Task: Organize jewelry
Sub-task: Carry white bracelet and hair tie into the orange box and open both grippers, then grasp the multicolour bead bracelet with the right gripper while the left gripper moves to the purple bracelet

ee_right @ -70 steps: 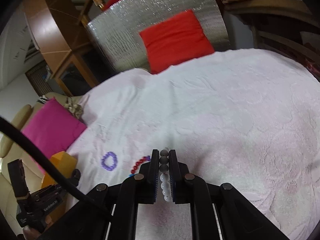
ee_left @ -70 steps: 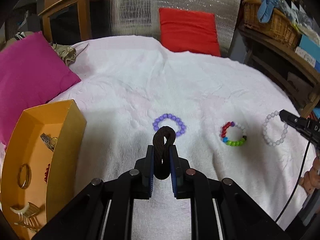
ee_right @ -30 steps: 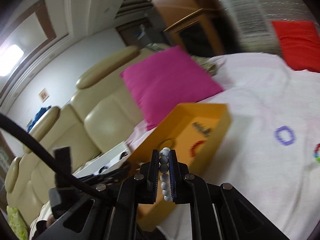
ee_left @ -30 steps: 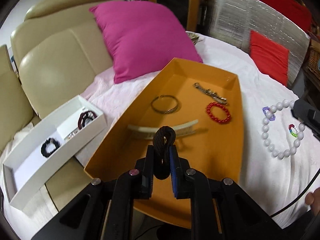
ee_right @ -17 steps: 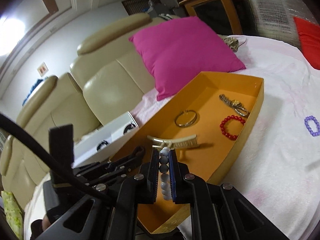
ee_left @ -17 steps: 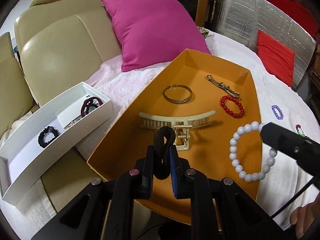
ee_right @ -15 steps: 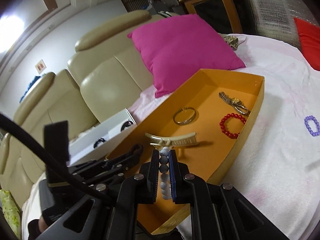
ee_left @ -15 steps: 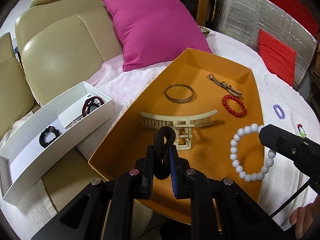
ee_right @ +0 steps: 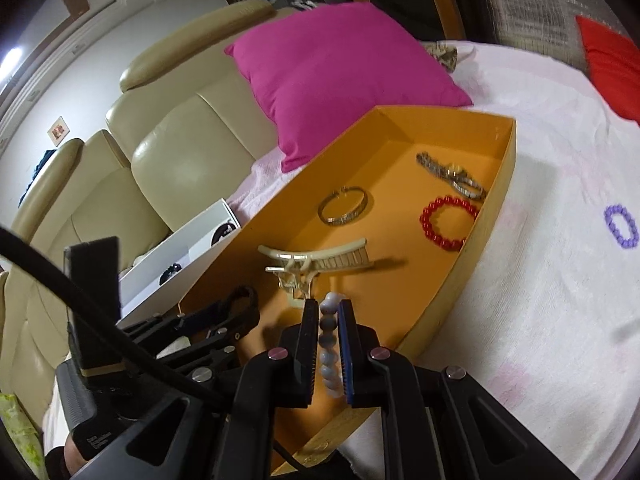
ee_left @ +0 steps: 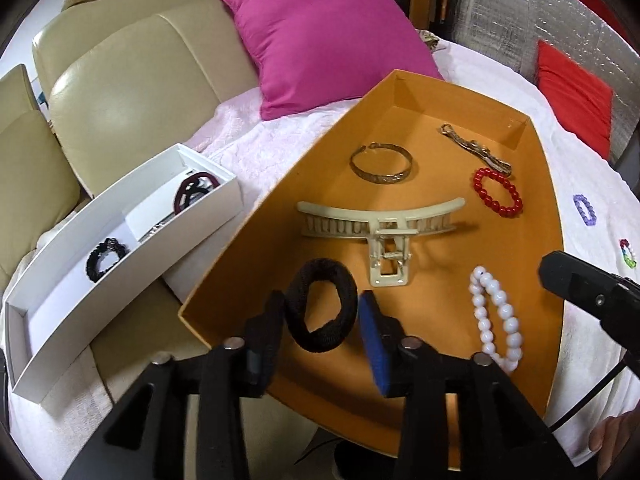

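Note:
The orange tray (ee_left: 544,208) (ee_right: 496,196) lies on the white-covered bed. My left gripper (ee_left: 322,328) is open, with the black hair tie (ee_left: 322,306) loose between its fingers over the tray's near end. My right gripper (ee_right: 328,344) has its jaws slightly apart around the white bead bracelet (ee_right: 326,344), which in the left wrist view (ee_left: 496,316) lies in the tray at the right. The tray also holds a cream hair claw (ee_left: 380,224), a gold bangle (ee_left: 380,164), a red bead bracelet (ee_left: 498,192) and a metal watch (ee_left: 476,148).
A white divided box (ee_left: 120,240) with dark hair ties sits left of the tray on the beige sofa. A pink cushion (ee_left: 320,28) lies behind. A purple bracelet (ee_left: 584,210) and a multicoloured one (ee_left: 628,254) lie on the bedcover at right.
My left gripper has opened and the black hair tie has dropped loose between its fingers. The white bracelet has come down into the tray, and the right jaws have eased apart.

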`<state>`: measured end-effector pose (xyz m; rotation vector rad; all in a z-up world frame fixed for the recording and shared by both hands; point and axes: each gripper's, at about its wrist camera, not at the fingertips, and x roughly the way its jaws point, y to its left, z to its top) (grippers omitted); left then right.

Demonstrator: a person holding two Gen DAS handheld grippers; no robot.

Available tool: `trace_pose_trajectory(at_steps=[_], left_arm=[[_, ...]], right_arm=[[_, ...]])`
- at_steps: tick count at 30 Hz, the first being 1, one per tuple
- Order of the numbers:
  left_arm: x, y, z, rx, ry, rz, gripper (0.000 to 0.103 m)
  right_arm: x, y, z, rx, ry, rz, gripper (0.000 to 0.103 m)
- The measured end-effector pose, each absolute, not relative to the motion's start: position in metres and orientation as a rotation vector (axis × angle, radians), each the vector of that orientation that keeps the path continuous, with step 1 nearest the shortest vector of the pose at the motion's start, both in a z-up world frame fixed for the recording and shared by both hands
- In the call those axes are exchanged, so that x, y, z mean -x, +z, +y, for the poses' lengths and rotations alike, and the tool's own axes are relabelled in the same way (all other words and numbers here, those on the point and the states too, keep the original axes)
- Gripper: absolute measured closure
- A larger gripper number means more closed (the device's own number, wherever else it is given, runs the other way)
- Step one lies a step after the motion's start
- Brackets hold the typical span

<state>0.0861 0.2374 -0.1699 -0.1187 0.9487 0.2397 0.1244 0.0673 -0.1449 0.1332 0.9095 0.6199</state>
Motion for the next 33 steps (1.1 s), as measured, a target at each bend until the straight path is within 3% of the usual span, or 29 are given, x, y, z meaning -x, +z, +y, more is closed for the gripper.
trace_pose_trajectory(at_steps=[11,13,24,29,33], left_arm=[[-0.079,-0.139,0.236,0.113,0.269,0.892,0.037],[-0.077,-0.129,0.230,0.094,0.274,0.874,0.029],[-0.074,-0.076,0.147,-0.078,0.187,0.751,0.023],[-0.080,-0.062,0.090,-0.170,0.146,0.709,0.019],[-0.088,-0.055,0.038,-0.232,0.106,0.675,0.017]], right_arm=[[-0.133,-0.124,0.022,-0.209,0.558,0.885,0.092],[-0.134,-0.116,0.005,-0.218,0.537,0.871,0.092],[-0.126,-0.085,-0.143,-0.335,0.326,0.755,0.086],[-0.116,-0.086,-0.221,-0.417,0.226,0.707,0.078],[-0.109,-0.096,-0.280,-0.501,0.149,0.673,0.078]])
